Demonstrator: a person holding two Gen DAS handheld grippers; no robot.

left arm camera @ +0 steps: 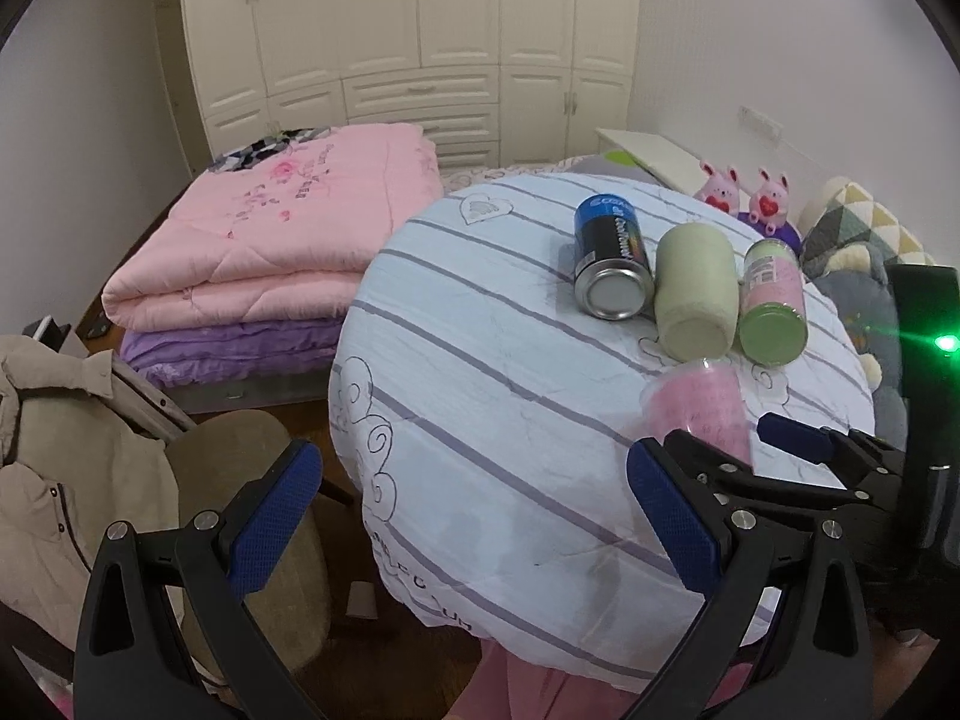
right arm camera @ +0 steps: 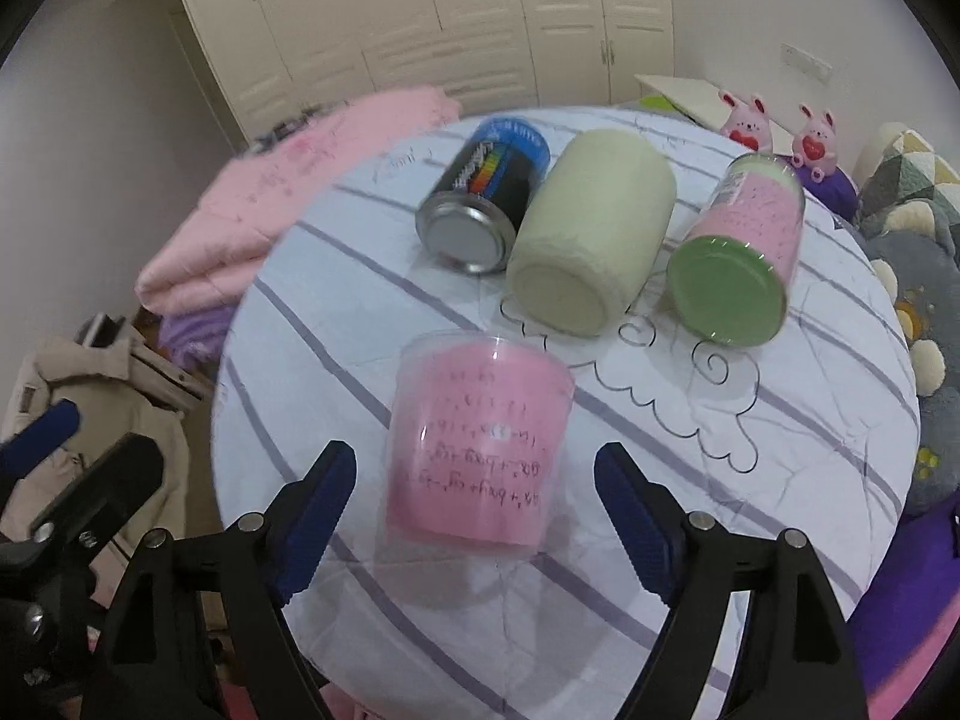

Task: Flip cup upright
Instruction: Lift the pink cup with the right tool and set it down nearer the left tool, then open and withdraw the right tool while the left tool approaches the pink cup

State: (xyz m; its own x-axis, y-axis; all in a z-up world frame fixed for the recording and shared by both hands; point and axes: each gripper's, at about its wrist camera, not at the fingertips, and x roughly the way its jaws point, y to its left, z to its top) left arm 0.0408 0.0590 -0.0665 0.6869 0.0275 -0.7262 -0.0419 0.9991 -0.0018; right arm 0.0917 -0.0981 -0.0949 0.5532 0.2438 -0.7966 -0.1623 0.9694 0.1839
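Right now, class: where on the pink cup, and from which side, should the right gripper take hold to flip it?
Grip the pink cup across its side walls, coming from the near side. The open right gripper already straddles it, and the tapered wall fits between the fingers.

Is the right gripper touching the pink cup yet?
Apart. The right wrist view shows the right gripper open, with tablecloth visible between each finger and the pink cup.
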